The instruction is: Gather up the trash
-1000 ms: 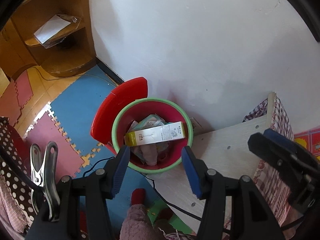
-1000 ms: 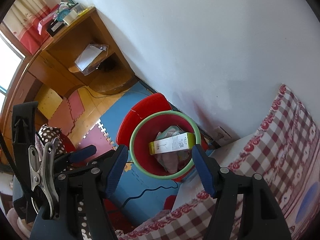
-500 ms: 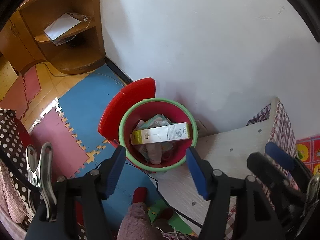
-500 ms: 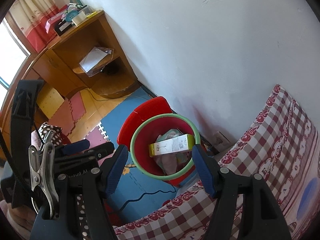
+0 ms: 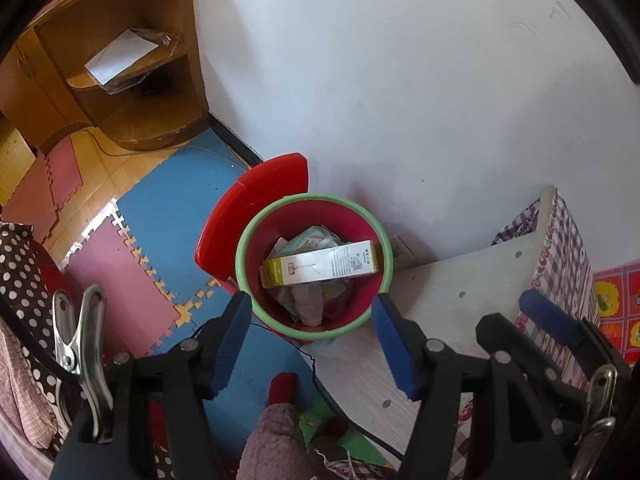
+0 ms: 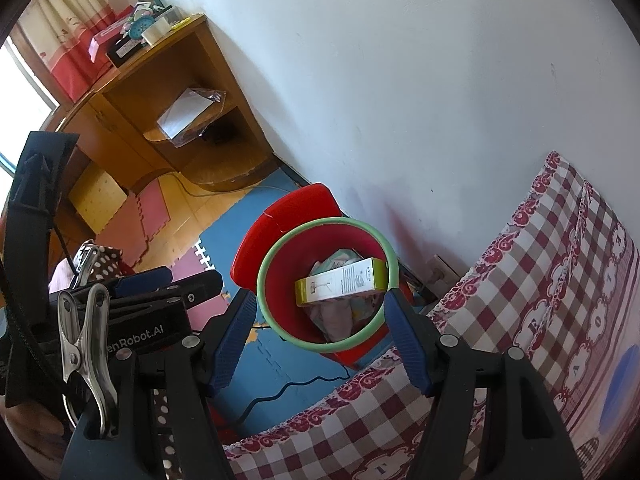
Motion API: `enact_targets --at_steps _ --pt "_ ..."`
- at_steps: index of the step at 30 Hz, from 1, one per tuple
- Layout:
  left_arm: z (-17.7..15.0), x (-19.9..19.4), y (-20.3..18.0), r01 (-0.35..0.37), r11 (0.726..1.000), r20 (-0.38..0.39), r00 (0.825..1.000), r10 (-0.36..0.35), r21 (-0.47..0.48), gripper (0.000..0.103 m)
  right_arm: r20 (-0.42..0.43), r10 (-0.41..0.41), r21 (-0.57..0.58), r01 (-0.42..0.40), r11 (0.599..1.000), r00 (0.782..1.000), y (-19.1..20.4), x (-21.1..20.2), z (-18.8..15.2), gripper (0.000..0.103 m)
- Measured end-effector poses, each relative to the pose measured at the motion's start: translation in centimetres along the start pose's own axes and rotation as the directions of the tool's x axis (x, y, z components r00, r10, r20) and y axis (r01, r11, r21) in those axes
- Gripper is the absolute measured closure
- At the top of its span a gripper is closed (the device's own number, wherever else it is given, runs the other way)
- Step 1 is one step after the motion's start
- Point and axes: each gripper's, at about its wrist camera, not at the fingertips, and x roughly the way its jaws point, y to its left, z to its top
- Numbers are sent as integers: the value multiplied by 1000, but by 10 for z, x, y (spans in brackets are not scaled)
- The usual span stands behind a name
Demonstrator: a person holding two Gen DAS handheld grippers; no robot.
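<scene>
Two grippers hang over a red bin (image 5: 362, 220) with a green rim, which stands on blue foam floor tiles (image 5: 172, 220) against a white wall (image 5: 400, 80). Its red lid (image 5: 252, 212) stands tipped up behind it. Inside, on top of crumpled paper and wrappers (image 5: 308, 240), lies a long white box (image 5: 320, 266) with yellow-green ends, resting slantwise across the bin. It carries a line drawing and blocks of small print; the print is too small to read.

Seen from its own camera, the left gripper (image 5: 312, 340) has its blue pads spread about as wide as the bin's mouth, with nothing between them; its jaws have just been opening. The right gripper (image 6: 320, 340) stands equally wide and holds nothing. From the right camera the left gripper's black body shows at the left, with white lettering that reads "enRobot.AI", its start cut off by a metal clip (image 6: 86, 352).

A checked cloth (image 6: 520, 300) in red and white covers the furniture beside the bin. On a wooden shelf (image 6: 168, 92) lies a clear-wrapped white sheet (image 6: 188, 116).
</scene>
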Motion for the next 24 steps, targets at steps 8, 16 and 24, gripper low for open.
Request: enact_targets --at_steps 8,16,24 --pt "-1 1 -3 -8 1000 -3 1000 8 9 37 -1 0 8 0 1000 1000 -2 -2 -5 34" --pt "-1 2 -4 -12 1000 -5 1000 12 12 37 0 0 9 0 1000 1000 -3 -2 -5 34" --pt "-2 1 -6 -16 999 -6 1000 16 28 37 0 -3 14 3 1000 1000 -5 -4 -4 34"
